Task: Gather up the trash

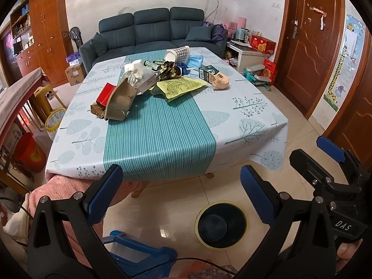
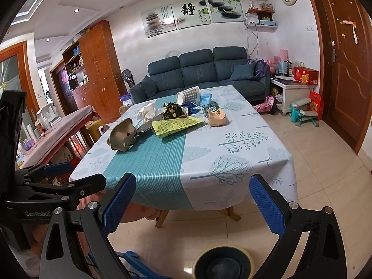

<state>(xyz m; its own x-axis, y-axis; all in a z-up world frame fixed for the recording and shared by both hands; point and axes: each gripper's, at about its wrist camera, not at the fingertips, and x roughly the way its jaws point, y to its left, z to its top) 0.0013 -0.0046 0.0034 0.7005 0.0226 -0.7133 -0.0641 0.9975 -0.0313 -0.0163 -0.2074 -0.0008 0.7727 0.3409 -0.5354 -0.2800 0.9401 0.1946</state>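
near tablecloth: clear | far half: trash pile (crowded) | bin mouth: seemingly unobstructed

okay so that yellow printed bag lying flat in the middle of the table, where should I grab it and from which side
Take the yellow bag by its near end, which puffs up off the tablecloth towards you. Come in low from the near side with the left gripper, which is open, one finger above and one below that raised end. The rest lies flat and offers little to pinch.
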